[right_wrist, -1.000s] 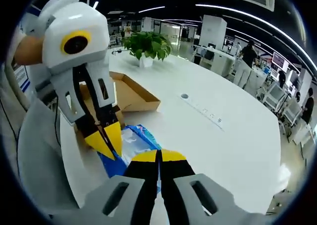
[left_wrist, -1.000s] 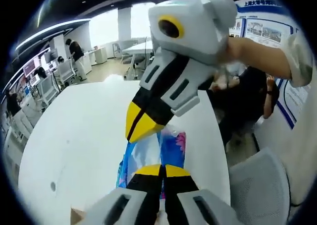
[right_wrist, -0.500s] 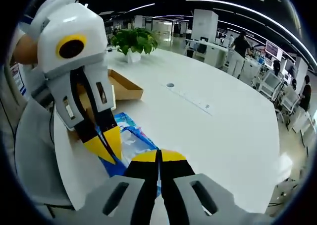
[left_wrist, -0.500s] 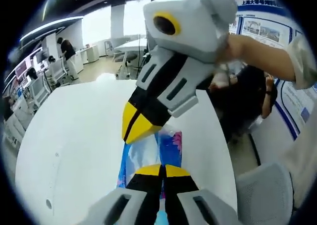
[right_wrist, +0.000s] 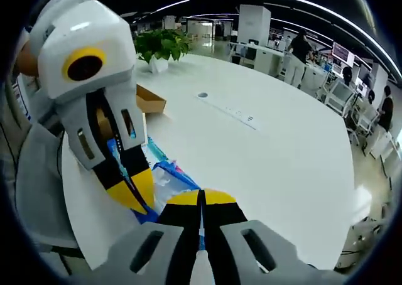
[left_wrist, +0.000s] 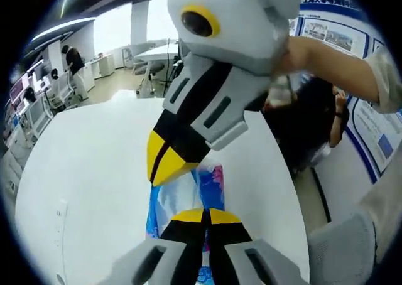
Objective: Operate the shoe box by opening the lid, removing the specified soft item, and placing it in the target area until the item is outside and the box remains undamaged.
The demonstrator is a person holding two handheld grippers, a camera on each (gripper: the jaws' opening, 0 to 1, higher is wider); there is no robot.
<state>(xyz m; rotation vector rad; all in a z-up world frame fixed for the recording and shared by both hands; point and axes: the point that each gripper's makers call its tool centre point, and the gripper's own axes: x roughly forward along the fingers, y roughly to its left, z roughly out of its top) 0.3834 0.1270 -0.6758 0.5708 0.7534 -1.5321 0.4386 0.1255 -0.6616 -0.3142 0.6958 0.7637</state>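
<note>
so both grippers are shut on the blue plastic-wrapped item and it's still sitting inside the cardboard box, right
Not quite. Both grippers are shut on the blue plastic-wrapped item, but it is outside the cardboard box. The right gripper view shows the left gripper and right gripper holding it over the white table, with the box lying behind them, near the plant.

You now hold the blue soft item [right_wrist: 164,175] farther from the shoe box [right_wrist: 149,99], with both grippers closer together on it.
</note>
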